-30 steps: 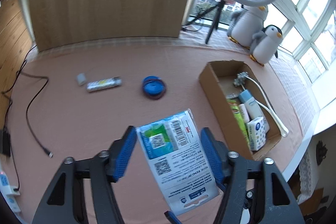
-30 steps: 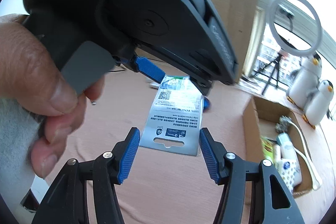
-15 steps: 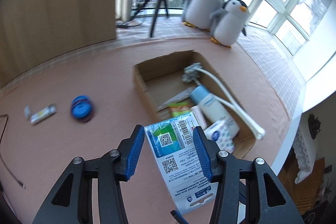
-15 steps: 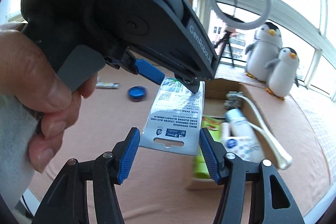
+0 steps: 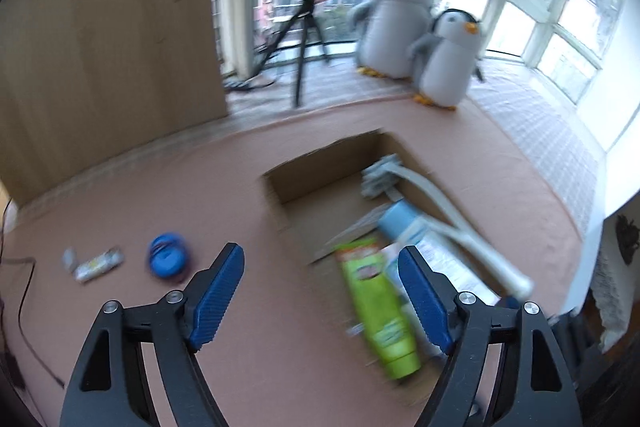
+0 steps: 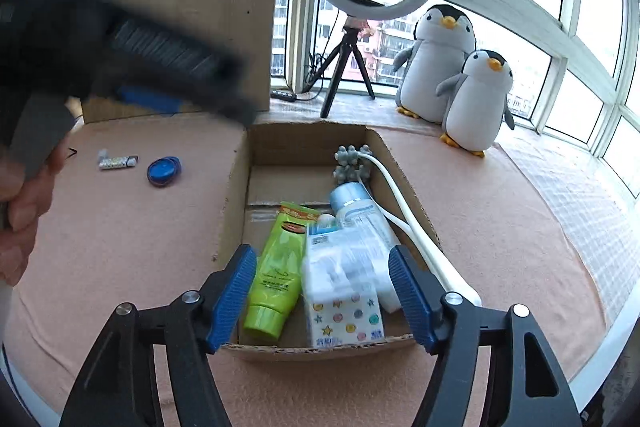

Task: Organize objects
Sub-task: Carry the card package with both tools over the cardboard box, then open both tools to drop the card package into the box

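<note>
Released since half a second ago, the packet point(image 6: 352, 247) lies in the cardboard box point(image 6: 232, 211), lower centre; both jaws gape wide, empty. Blue lid point(image 6: 163, 171) and small tube point(image 6: 118, 161) remain on the surface, left.

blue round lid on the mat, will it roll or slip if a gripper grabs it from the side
The blue round lid lies flat on the mat, so it probably won't roll. It looks low and thin, so fingers may slide over its rim. Being small and apparently plastic, it's likely light and may skid when pushed.
</note>
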The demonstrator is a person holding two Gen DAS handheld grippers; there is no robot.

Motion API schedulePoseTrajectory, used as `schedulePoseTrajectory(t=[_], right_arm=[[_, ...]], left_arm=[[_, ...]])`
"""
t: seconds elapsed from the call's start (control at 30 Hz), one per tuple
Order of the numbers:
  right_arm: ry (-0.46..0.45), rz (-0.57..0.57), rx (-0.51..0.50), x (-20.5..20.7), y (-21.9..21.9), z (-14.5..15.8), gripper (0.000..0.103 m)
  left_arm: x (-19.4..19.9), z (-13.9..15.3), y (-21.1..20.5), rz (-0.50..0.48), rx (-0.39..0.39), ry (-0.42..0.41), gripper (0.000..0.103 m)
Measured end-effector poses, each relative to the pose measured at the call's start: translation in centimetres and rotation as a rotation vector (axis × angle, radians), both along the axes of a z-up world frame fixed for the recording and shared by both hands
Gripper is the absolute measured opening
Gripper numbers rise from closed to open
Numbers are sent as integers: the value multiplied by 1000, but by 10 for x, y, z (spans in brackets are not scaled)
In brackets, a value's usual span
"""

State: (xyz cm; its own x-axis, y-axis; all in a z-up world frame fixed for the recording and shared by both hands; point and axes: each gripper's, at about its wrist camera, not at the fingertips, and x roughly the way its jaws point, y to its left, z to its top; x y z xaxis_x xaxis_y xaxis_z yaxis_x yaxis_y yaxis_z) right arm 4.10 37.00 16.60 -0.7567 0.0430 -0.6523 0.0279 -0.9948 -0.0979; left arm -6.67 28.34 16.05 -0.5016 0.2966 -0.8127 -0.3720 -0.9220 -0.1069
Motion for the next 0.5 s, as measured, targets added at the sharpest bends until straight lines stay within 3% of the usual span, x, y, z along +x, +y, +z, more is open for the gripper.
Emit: schedulePoseTrajectory(t=[0.27,0.33,0.5], right_arm=[[20,150,-22,-21,-60,8,69],[-26,219,-46,-30,-81,1,75],[-226,336,-135,-63,-140,-54,75]], left_arm=[[19,-24,-132,228,-8,-54,82],[27,-29,-165,292,2,-67,82],[60,-42,-236,410,33,-97,82]])
